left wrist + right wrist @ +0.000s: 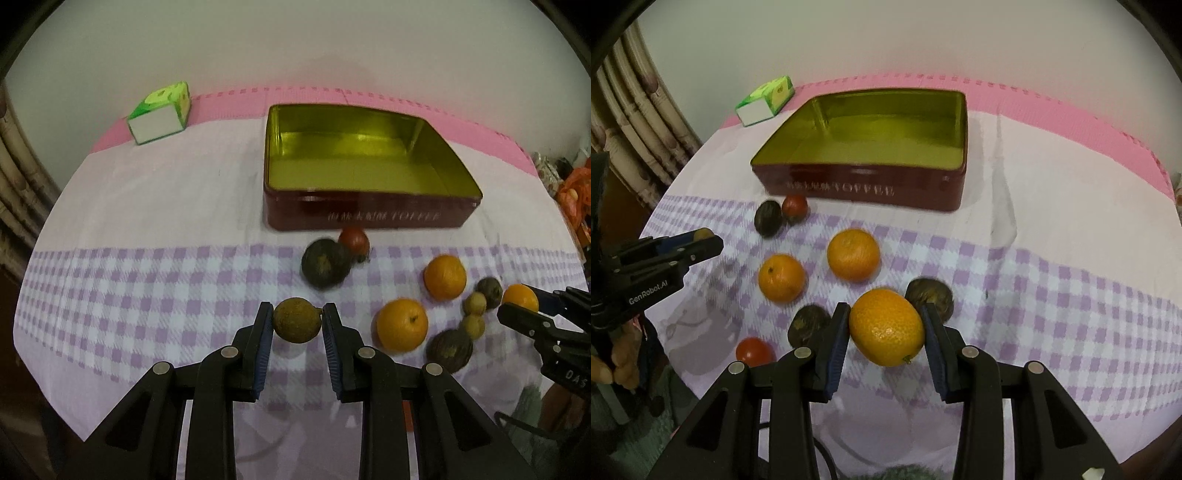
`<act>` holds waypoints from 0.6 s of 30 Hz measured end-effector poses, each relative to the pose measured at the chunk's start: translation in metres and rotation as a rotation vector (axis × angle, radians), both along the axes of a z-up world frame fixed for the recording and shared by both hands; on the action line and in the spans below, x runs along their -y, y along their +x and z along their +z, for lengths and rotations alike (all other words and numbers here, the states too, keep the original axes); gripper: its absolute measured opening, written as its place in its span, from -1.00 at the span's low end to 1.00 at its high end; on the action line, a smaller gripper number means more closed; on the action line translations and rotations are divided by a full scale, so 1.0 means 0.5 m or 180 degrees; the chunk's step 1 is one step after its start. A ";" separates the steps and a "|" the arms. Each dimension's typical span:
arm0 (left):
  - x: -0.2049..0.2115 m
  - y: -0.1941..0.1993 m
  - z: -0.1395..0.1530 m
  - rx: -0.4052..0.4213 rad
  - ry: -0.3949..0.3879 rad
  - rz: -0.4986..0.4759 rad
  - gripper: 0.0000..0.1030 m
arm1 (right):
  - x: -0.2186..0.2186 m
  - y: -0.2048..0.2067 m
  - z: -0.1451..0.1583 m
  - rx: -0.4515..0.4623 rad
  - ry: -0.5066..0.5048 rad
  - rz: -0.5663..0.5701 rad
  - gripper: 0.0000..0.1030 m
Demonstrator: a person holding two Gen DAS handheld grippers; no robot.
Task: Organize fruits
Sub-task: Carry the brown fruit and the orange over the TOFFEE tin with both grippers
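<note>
Fruits being gripped: small brownish fruit (pixel 297 320) pinched in left gripper (pixel 297 317), orange (pixel 886 326) clamped in right gripper (pixel 886 325).
Showing only in right wrist view: red tomato (pixel 754 351) lying near table edge, left of orange; open toffee tin (pixel 879 184) sitting beyond.

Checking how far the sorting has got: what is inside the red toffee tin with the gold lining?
Nothing shows inside the red toffee tin: only its bare gold floor and walls in both views. Its near wall hides a strip of floor just behind it, so a very small fruit there cannot be ruled out.
</note>
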State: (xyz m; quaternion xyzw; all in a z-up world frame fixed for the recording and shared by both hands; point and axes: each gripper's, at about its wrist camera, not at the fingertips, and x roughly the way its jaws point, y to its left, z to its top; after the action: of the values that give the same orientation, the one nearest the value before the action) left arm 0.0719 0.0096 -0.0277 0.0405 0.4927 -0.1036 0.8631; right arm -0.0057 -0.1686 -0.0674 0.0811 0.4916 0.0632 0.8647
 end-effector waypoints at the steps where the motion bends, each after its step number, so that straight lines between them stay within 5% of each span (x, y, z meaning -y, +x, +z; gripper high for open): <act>1: 0.001 0.006 0.004 0.0016 -0.0005 0.0004 -0.46 | 0.003 0.003 0.006 0.0022 -0.0015 0.0002 -0.29; 18: 0.021 0.143 0.078 0.0380 -0.0124 -0.0037 -0.46 | 0.039 0.167 0.084 0.0406 -0.0084 0.0046 -0.29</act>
State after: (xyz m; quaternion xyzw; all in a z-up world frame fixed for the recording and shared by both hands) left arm 0.1434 -0.0007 0.0111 0.0327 0.4379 -0.1156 0.8909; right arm 0.0777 -0.1880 -0.0252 0.0619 0.4368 0.0680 0.8949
